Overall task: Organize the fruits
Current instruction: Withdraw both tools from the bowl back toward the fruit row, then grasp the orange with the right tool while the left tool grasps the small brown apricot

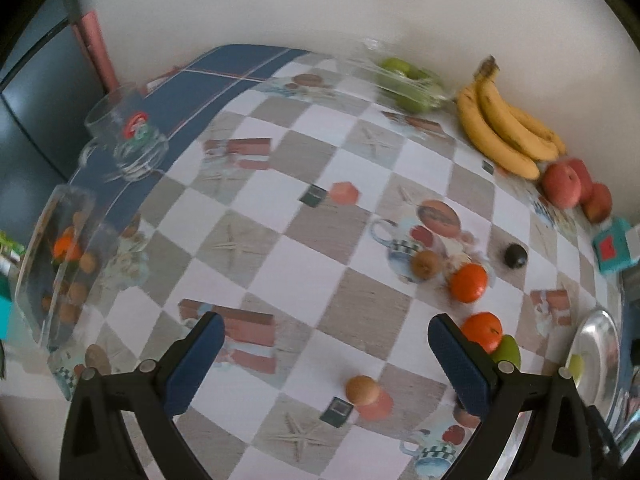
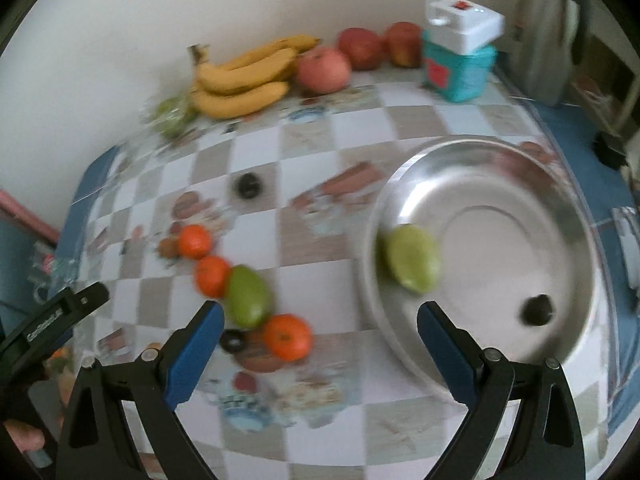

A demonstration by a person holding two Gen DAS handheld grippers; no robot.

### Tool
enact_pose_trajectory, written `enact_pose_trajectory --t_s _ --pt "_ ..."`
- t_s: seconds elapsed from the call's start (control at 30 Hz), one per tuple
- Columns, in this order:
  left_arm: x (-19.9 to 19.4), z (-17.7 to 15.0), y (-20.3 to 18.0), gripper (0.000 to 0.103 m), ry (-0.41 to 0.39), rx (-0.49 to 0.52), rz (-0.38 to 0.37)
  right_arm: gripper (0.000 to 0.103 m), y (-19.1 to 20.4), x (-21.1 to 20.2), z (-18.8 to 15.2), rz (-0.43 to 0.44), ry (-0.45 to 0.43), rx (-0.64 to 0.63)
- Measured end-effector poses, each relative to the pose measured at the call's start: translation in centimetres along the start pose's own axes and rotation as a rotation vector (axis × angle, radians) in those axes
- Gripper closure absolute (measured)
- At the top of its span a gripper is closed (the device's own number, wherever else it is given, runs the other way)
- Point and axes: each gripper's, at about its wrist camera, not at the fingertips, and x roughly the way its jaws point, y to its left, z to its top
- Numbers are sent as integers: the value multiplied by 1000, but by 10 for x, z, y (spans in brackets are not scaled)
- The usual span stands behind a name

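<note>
I see a plain off-white wall [image 1: 280,4] running behind the surface [image 1: 304,240], which wears a checked cloth of white and grey-beige squares printed with starfish, mugs and red-brick motifs, bordered in dark blue [image 1: 224,68]. Light is soft and even, with little shadow. To the left stands a pink-red upright strip [image 1: 94,48] beside a dark blue-grey panel [image 1: 24,120]. From the right view, a grey upright shape [image 2: 548,36] stands at the far right corner, too blurred to identify.

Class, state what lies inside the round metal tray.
Inside the metal tray: one green mango near its left rim and one small dark fruit. Whatever lies beneath them is covered.
</note>
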Motion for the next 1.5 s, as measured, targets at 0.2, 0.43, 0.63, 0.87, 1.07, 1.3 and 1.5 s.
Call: enact_pose_trajectory --t_s 0.2,0.43,0.63,0.87,1.07,1.3,1.5 --pt "4 -1 6 0 23 -18 -10 6 29 7 -5 34 23 -86" --pt "27 -17 -10 0 116 30 -38 6 29 20 -9 24 70 -94" --pt "47 -29 -16 0 180 40 -15 6 26 37 -14 -19 129 -97" --pt "60 -38 -25 10 221 54 -13 12 26 48 -17 -22 148 -98" --pt "69 -43 -28 31 261 40 -39 25 21 55 -17 -44 143 -93" --pt "70 -43 -28 55 266 42 -44 42 20 69 -21 -28 184 -97" --pt "68 -42 -28 71 267 31 -47 59 23 71 -22 1 193 -99"
